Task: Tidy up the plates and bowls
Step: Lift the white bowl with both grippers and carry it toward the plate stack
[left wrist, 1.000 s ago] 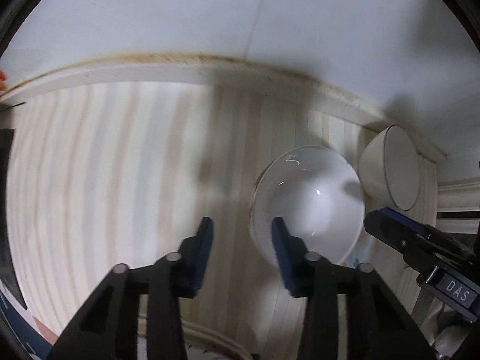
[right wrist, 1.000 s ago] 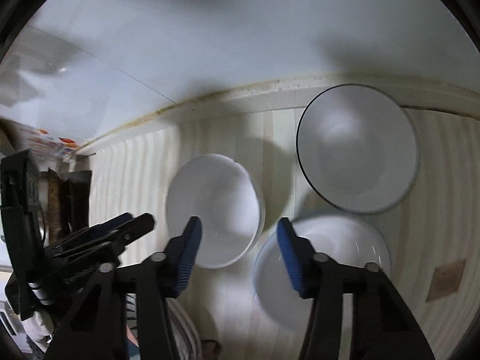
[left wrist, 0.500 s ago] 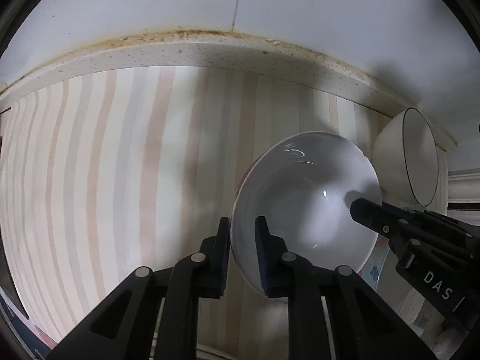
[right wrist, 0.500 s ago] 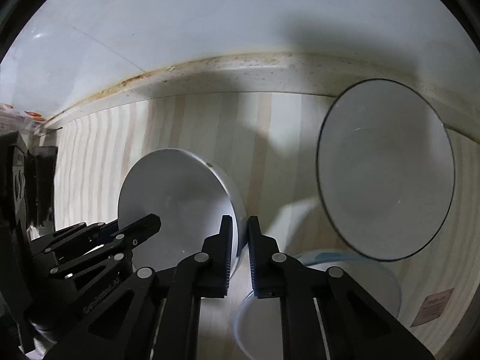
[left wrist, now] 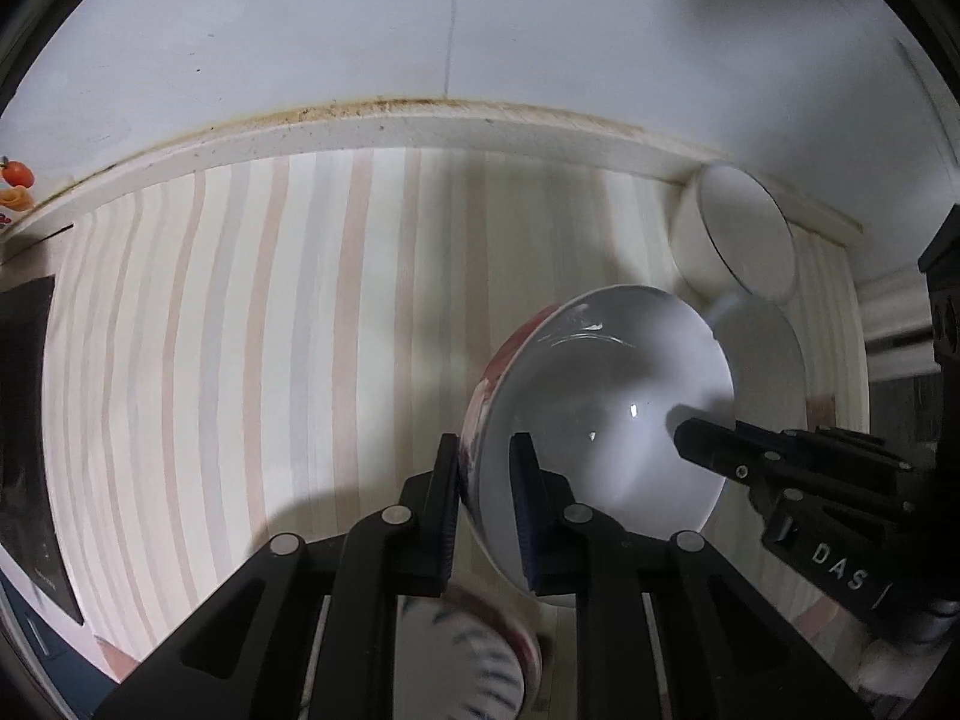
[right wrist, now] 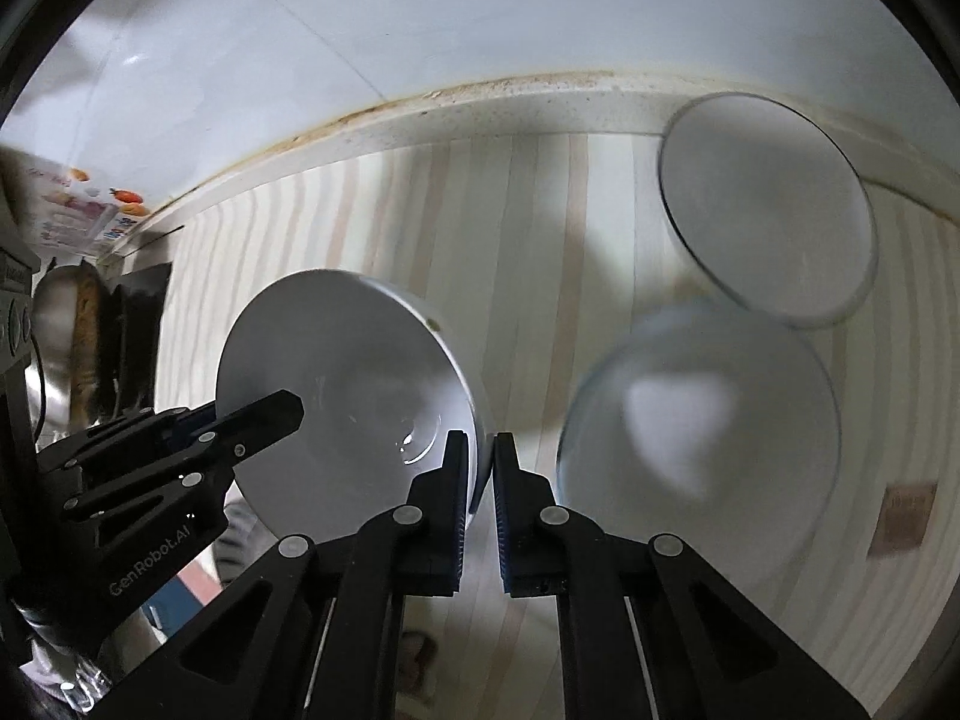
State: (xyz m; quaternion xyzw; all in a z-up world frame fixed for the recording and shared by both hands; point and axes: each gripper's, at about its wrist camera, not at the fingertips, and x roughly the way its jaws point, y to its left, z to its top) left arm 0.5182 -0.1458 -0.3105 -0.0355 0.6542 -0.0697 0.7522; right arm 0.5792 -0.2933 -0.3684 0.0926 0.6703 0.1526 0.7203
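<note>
A white bowl (left wrist: 606,414) with a red-patterned outside is held between both grippers, raised above the striped counter. My left gripper (left wrist: 485,468) is shut on its left rim. My right gripper (right wrist: 479,468) is shut on the opposite rim of the same bowl (right wrist: 342,396). The right gripper's fingers (left wrist: 720,450) show in the left wrist view, and the left gripper's fingers (right wrist: 258,420) show in the right wrist view. A white bowl with a dark rim line (right wrist: 768,210) sits by the back wall. A shallow bluish-rimmed bowl (right wrist: 708,432) sits in front of it.
The striped counter (left wrist: 240,330) ends at a stained wall ledge (left wrist: 360,120). A black appliance (left wrist: 24,420) stands at the left edge. Packets and dark items (right wrist: 78,222) crowd the far left. A patterned dish (left wrist: 474,654) lies below the left gripper. A brown sticker (right wrist: 906,516) lies on the counter's right.
Both grippers closed on the white bowl's opposite rims, then lifted and tilted it off the counter. The view has pulled back from the wall.
</note>
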